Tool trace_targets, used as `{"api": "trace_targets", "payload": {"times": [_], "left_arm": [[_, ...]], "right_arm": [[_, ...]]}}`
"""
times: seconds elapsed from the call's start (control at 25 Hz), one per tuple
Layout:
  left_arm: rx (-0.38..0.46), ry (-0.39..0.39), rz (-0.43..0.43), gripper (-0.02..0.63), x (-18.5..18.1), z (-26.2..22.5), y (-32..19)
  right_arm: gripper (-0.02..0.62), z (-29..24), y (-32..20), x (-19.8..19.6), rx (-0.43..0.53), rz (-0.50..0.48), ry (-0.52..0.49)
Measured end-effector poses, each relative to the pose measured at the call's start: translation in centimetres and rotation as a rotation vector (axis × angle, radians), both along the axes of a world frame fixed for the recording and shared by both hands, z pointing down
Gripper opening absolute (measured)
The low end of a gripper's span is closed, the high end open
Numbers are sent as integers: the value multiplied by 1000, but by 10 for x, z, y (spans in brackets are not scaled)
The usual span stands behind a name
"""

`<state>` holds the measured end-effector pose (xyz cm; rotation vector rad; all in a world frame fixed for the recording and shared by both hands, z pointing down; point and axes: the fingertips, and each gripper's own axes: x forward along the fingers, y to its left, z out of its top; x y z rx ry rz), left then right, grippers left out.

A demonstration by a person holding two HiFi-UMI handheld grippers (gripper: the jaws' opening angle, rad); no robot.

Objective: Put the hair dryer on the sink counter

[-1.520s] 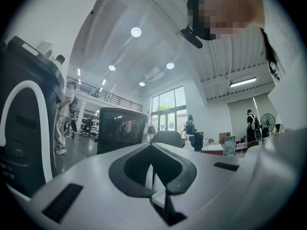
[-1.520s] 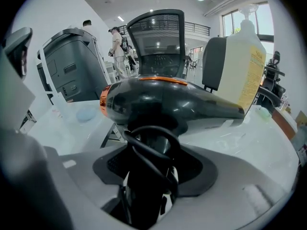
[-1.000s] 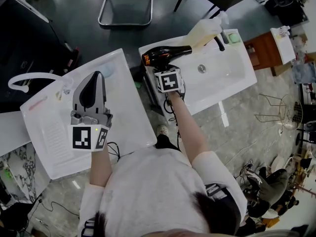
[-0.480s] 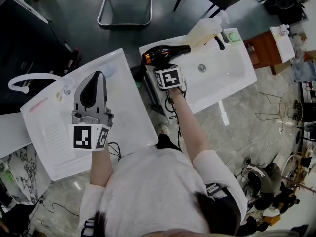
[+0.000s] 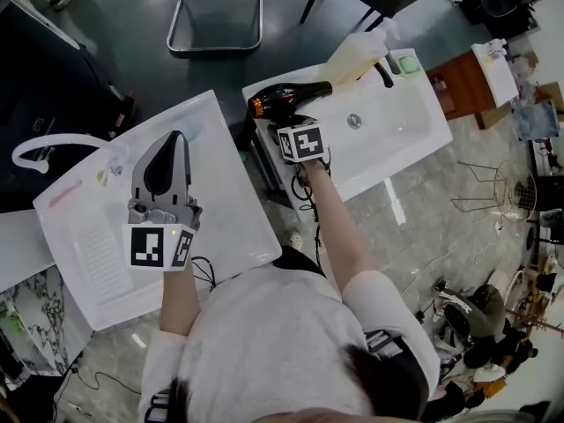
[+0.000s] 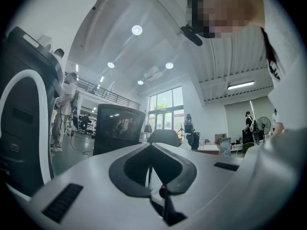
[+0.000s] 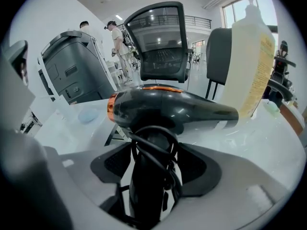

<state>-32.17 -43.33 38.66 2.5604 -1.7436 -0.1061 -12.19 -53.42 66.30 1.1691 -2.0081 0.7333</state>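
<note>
Head view, upper centre: your right gripper (image 5: 296, 120), its cube bearing a black-and-white square marker with no letters, stands at the near-left corner of the white rectangular sink counter (image 5: 414, 144). Your bare right forearm reaches straight out from the shoulder, and the tool tips downward. Its jaws have just been opening and now stand wide on either side of the handle of the glossy black hair dryer (image 5: 286, 97), the pads clear of it. The dryer rests on the counter's rim. Its barrel runs across the frame, with a copper-orange ring at the left end and the nozzle beside the pale yellow pump bottle (image 5: 352, 55). In the right gripper view the dryer (image 7: 172, 109) shows its black cord looped round the handle. The bottle (image 7: 249, 56) carries a printed label too blurred to read. At left, your left gripper (image 5: 174, 139) is held level over a second white basin (image 5: 233, 218), jaws together and empty.
</note>
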Motion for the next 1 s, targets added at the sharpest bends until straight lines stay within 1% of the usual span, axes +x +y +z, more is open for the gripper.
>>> {"api": "trace_targets", "payload": {"times": [0.16,0.32,0.36,0.44,0.6,0.64,0.76,1.0], "left_arm": [[1,-1,-5,2,6,-1,3],[8,-4,-7,2,15,-4,10],[10,-6,-6,2,19,-6,13],[20,-14,-5,2,27,-9,19],[47,-31,-6,2,44,-19,35],[52,-33,-8,2,48,-22,39],[64,-38,-14,2,61,-29,53],[93,-53,-18,2,87,-44,82]], "right_arm": [[316,-15,4,3,56,2,-57],[312,-42,12,5,129,1,-121],[293,-50,15,7,147,3,-137],[232,-65,23,12,190,3,-166],[37,-97,44,25,278,16,-249],[11,-105,50,30,300,21,-272],[11,-128,69,43,356,12,-328],[11,-173,107,70,475,-4,-352]]}}
